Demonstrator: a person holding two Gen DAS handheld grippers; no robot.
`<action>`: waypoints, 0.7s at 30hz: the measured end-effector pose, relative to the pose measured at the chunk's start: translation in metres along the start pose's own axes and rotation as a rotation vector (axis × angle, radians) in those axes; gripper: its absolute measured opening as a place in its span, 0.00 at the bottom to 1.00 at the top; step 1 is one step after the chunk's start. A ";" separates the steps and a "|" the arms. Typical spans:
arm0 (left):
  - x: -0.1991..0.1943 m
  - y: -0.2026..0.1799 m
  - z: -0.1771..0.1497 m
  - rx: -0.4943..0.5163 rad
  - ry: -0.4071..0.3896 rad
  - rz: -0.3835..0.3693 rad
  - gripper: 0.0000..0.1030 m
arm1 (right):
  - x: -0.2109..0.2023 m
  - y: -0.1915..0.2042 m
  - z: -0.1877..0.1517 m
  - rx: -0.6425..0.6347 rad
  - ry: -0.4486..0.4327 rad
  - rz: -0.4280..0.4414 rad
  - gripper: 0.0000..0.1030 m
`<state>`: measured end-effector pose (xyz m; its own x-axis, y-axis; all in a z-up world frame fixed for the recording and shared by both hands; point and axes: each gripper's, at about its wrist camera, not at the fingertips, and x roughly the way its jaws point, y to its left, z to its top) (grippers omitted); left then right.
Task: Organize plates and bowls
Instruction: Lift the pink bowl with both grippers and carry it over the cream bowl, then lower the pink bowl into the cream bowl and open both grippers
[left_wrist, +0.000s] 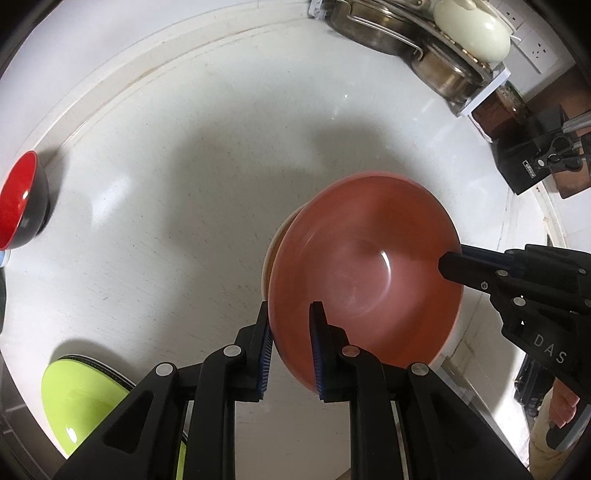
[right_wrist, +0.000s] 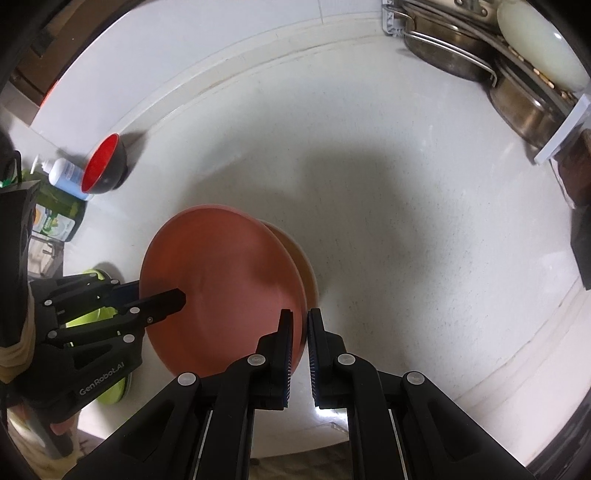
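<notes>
A salmon-pink plate (left_wrist: 365, 266) (right_wrist: 221, 280) hangs tilted and blurred above the white counter (left_wrist: 184, 184), held from both sides. My left gripper (left_wrist: 291, 332) (right_wrist: 160, 295) is shut on its near-left rim, one finger above and one below. My right gripper (right_wrist: 299, 332) (left_wrist: 452, 260) is shut on the opposite rim. Just under the pink plate, a cream-rimmed brownish dish (left_wrist: 271, 258) (right_wrist: 304, 266) peeks out. A black bowl with a red inside (left_wrist: 22, 199) (right_wrist: 105, 166) rests by the back ledge. A lime-green plate (left_wrist: 81, 398) (right_wrist: 92, 314) lies at the near left.
Steel pans (left_wrist: 373, 29) (right_wrist: 443, 40) and a cream lid (left_wrist: 472, 29) fill a rack at the back right. A black knife block (left_wrist: 532, 158) stands to the right. A soap bottle (right_wrist: 66, 177) and a green bottle (right_wrist: 55, 221) stand left. A hand (left_wrist: 561, 406) holds the right gripper.
</notes>
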<state>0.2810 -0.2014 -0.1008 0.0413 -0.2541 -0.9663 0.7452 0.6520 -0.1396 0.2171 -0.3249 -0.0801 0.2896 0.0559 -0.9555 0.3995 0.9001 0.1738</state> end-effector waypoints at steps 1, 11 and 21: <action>0.001 -0.001 -0.001 0.003 0.001 0.002 0.18 | 0.001 0.000 0.000 -0.002 0.001 -0.002 0.09; 0.002 -0.003 -0.003 -0.008 -0.003 0.007 0.33 | 0.005 0.002 -0.001 -0.031 0.001 -0.006 0.18; -0.010 0.004 -0.008 -0.007 -0.062 0.061 0.45 | -0.008 0.010 -0.001 -0.071 -0.058 -0.040 0.29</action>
<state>0.2785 -0.1904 -0.0932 0.1277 -0.2577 -0.9577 0.7353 0.6727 -0.0829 0.2175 -0.3158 -0.0707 0.3257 -0.0036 -0.9455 0.3495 0.9296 0.1168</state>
